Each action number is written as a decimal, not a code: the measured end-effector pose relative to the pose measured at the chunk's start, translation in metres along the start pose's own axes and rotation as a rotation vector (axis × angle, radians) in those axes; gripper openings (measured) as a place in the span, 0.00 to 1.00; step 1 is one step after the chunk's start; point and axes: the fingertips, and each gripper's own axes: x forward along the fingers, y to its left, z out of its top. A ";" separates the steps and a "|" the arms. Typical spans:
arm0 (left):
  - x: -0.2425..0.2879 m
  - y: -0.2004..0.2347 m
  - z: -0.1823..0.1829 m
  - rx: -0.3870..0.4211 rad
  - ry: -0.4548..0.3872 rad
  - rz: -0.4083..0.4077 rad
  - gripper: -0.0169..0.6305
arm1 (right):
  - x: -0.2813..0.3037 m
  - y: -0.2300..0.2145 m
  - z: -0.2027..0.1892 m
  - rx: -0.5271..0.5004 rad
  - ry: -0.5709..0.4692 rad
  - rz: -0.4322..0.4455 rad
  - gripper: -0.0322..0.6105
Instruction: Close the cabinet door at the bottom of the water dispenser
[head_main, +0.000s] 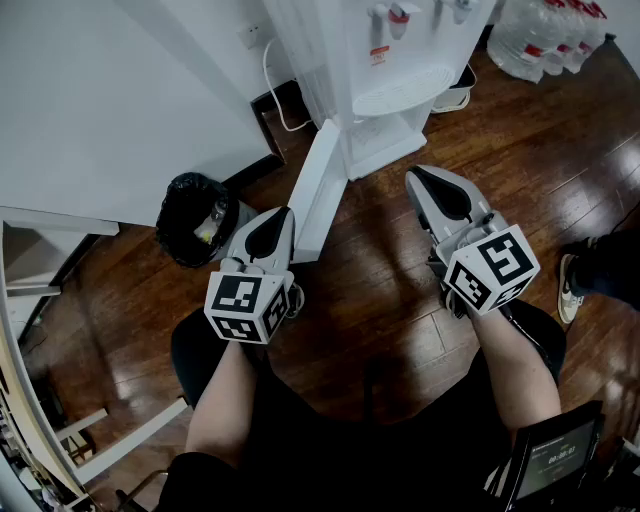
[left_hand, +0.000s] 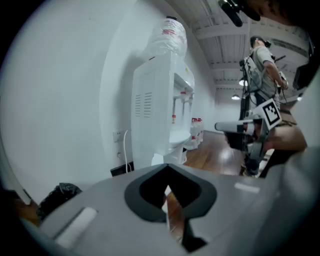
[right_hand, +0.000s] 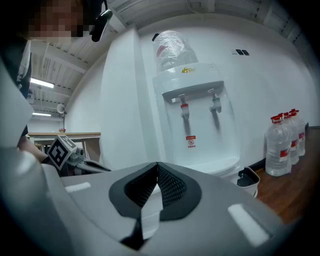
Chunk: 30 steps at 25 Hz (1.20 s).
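Observation:
The white water dispenser (head_main: 400, 60) stands at the top of the head view, with a bottle on top (right_hand: 172, 47). Its bottom cabinet door (head_main: 315, 195) is swung wide open, sticking out edge-on toward me over the wood floor. My left gripper (head_main: 283, 213) is shut and empty, its tip just left of the door's free end; I cannot tell whether it touches. My right gripper (head_main: 415, 178) is shut and empty too, and hovers right of the door in front of the dispenser's base. In the right gripper view the shut jaws (right_hand: 157, 165) point at the dispenser front (right_hand: 200, 125).
A black bin with a bag (head_main: 197, 218) stands left of the door by the white wall. A cable (head_main: 275, 95) runs down beside the dispenser. Water bottles (head_main: 550, 35) stand at the back right, with a small container (head_main: 455, 92) near them. A person's shoe (head_main: 572, 285) is at the right edge.

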 end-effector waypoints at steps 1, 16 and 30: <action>0.000 0.005 -0.007 0.038 0.027 0.026 0.06 | 0.000 -0.001 0.002 0.001 -0.004 -0.001 0.06; -0.014 0.014 -0.134 -0.003 0.486 -0.058 0.63 | -0.002 0.004 0.015 0.022 -0.038 0.020 0.06; -0.002 -0.050 -0.151 0.136 0.516 -0.237 0.53 | -0.010 -0.008 0.018 0.061 -0.058 0.000 0.06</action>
